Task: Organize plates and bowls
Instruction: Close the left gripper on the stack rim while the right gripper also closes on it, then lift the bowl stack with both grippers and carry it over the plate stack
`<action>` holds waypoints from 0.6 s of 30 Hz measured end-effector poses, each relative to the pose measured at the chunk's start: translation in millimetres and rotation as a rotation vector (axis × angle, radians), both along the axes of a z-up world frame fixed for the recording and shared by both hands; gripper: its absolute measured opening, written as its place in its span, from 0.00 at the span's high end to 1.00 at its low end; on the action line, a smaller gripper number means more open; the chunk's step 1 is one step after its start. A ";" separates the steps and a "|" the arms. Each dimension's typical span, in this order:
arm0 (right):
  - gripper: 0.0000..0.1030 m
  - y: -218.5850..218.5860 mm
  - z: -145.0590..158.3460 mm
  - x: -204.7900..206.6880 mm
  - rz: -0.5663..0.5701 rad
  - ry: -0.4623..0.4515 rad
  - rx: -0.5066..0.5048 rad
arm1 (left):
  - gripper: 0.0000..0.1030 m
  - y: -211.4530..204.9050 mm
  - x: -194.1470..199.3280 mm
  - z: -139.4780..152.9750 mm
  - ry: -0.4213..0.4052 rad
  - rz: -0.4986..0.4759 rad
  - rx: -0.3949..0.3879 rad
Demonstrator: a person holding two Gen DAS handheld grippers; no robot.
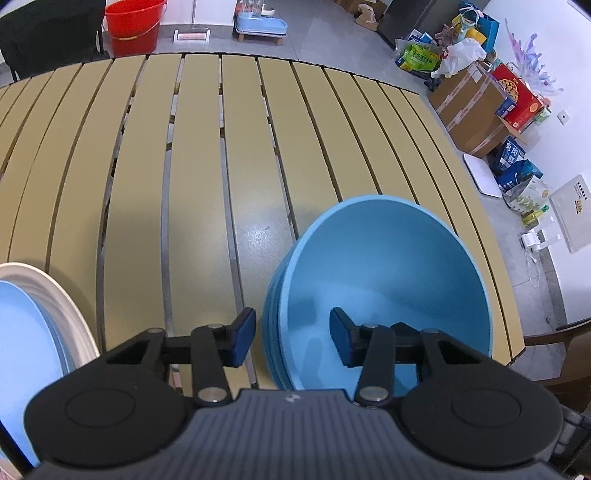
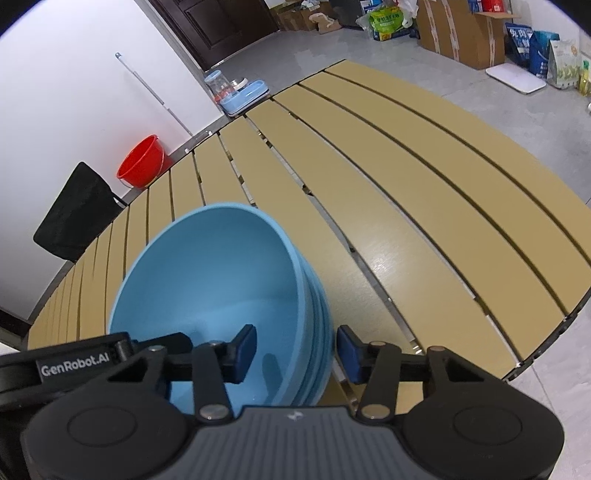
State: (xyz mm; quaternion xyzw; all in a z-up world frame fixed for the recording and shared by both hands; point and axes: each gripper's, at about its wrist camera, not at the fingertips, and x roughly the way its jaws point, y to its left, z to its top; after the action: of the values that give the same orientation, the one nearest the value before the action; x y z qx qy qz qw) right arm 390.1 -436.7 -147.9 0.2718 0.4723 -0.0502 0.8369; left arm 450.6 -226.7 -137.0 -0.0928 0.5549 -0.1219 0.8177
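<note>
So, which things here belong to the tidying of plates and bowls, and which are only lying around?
Job:
- stack of blue bowls
- plates

Lying about:
- red bucket
- cardboard boxes
- pet feeder

Two wrist views angled down, close over shared blue bowls [image 1: 384,280], opposite sides

My left gripper [image 1: 291,338] has a ribbed grey housing with a small pale logo at its front edge. Two round black discs flank the housing. Black linkage arms pivot on silver rivets. Fingers [image 1: 242,338] are black, faced with dark blue pads. My right gripper [image 2: 297,354] is of identical build: grey ribbed body, black discs, silver rivets, blue pads [image 2: 349,356]. A black bar at its left reads "GenRobot.AI" in white.
</note>
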 end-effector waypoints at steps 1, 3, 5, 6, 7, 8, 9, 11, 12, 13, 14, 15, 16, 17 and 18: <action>0.55 0.2 -0.7 0.8 -0.002 0.001 0.001 | 0.56 0.1 0.6 -1.0 0.002 -0.002 -0.001; 0.55 -0.2 -2.2 1.8 -0.005 0.002 0.007 | 0.56 1.8 1.9 -3.6 0.007 -0.006 -0.001; 0.57 -1.0 -3.9 2.0 -0.008 0.004 0.011 | 0.59 0.7 2.4 -5.5 0.014 -0.007 -0.003; 0.58 -1.7 -5.2 2.2 -0.009 0.005 0.012 | 0.62 0.5 2.8 -6.7 0.019 -0.008 -0.006; 0.58 -1.7 -6.3 2.6 -0.010 0.007 0.013 | 0.62 0.4 3.2 -7.2 0.022 -0.008 -0.006; 0.59 -1.4 -7.4 3.0 -0.012 0.008 0.013 | 0.62 0.0 4.2 -8.3 0.024 -0.008 -0.006; 0.60 -1.6 -8.4 3.0 -0.012 0.010 0.014 | 0.63 0.2 4.7 -9.3 0.026 -0.007 -0.008; 0.63 -2.1 -10.4 3.2 -0.015 0.014 0.013 | 0.64 0.2 3.7 -9.7 0.028 -0.003 -0.010; 0.65 -2.4 -11.6 3.9 -0.016 0.015 0.014 | 0.65 0.3 3.4 -10.6 0.029 -0.002 -0.010; 0.65 -2.8 -12.4 5.1 -0.018 0.016 0.016 | 0.65 0.3 3.4 -11.5 0.028 -0.003 -0.010; 0.67 -3.4 -13.5 5.2 -0.020 0.017 0.018 | 0.67 0.1 3.3 -12.5 0.028 -0.004 -0.008; 0.67 -4.3 -14.5 5.0 -0.022 0.015 0.024 | 0.69 0.2 3.2 -13.6 0.029 -0.003 -0.006; 0.67 -4.9 -15.3 4.8 -0.023 0.013 0.029 | 0.70 0.0 3.0 -14.4 0.032 -0.001 -0.006; 0.67 -5.1 -16.0 5.0 -0.022 0.011 0.030 | 0.70 0.4 3.0 -15.6 0.033 0.000 -0.009; 0.68 -7.7 -15.9 2.9 -0.022 0.009 0.032 | 0.70 1.2 3.2 -15.7 0.031 0.002 -0.013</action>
State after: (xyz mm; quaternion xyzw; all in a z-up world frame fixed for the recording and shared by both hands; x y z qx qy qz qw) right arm 393.0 -444.4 -163.8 0.2899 0.4739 -0.0530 0.8298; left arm 453.8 -225.5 -152.7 -0.1005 0.5668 -0.1234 0.8083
